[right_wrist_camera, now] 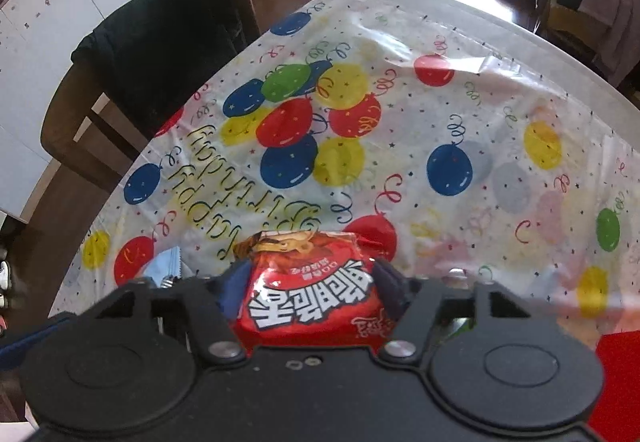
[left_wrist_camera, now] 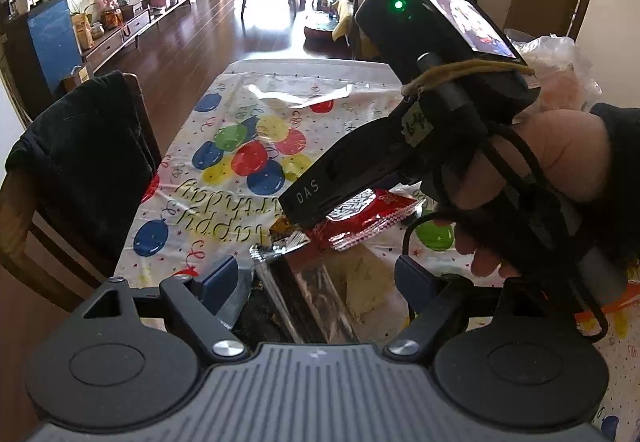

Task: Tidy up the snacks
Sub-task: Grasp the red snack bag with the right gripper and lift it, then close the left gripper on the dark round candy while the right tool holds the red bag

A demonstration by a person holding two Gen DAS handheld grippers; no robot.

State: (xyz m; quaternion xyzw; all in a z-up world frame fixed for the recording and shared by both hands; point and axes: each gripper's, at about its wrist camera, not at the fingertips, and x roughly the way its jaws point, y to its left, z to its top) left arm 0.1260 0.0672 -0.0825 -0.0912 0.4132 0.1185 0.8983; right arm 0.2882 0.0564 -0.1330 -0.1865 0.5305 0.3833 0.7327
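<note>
Left wrist view first: my left gripper (left_wrist_camera: pixel 316 282) stands with its jaws spread wide, pads clear of everything, hovering over a silvery snack packet (left_wrist_camera: pixel 308 294) that lies on the balloon tablecloth (left_wrist_camera: pixel 224 169) at the near edge. Just beyond it I see my right gripper (left_wrist_camera: pixel 320 209) coming in from the right, held by a hand (left_wrist_camera: pixel 560 169) in a dark sleeve, its tip down on the red snack packet (left_wrist_camera: pixel 368 217), which overlaps the far end of the silvery one. A chair (left_wrist_camera: pixel 80 161) draped in black cloth stands at the left of the table.

Right wrist view: my right gripper (right_wrist_camera: pixel 308 282) has the red snack packet (right_wrist_camera: pixel 312 298) between its fingers (right_wrist_camera: pixel 236 282), both pads pressed against the packet's sides. It sits near the table's near edge, on the tablecloth (right_wrist_camera: pixel 400 145), the chair (right_wrist_camera: pixel 160 53) far left.
</note>
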